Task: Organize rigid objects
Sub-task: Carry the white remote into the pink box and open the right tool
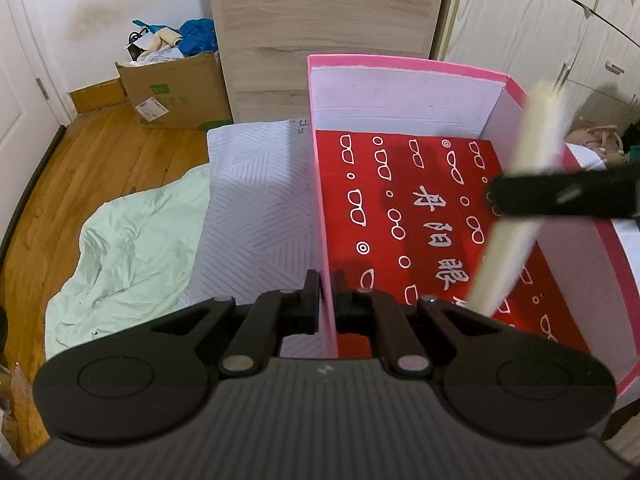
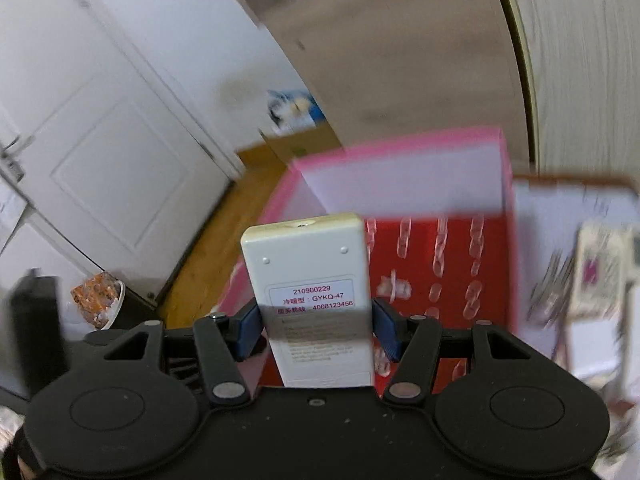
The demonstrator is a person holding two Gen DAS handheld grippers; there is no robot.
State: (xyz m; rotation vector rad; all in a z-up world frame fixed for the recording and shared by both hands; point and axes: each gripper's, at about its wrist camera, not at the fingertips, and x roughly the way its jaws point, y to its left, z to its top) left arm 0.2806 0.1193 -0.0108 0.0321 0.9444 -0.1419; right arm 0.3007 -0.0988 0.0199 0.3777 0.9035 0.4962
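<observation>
Bed-top pink box [image 1: 400,92] – L fingers [image 1: 306,300] pinch wall; R fingers [image 2: 248,328] clamp remote [image 2: 316,296].

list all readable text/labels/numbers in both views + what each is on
"210900229" – sticker on the back of the remote in the right claw
"冷暖型:GYKQ-47" – same sticker
"4008123456" – same sticker; the characters before it and the fine print below are too blurred
"丹阳眼" – red sheet in the pink box, partly hidden
Cardboard box label: too small

Blurred and cut-off bits

Your right wrist view smears the pink box [image 2: 400,152] and items at right [image 2: 596,276]; the remote [image 1: 516,216] is motion-blurred in your left view, its small print unreadable.
</observation>
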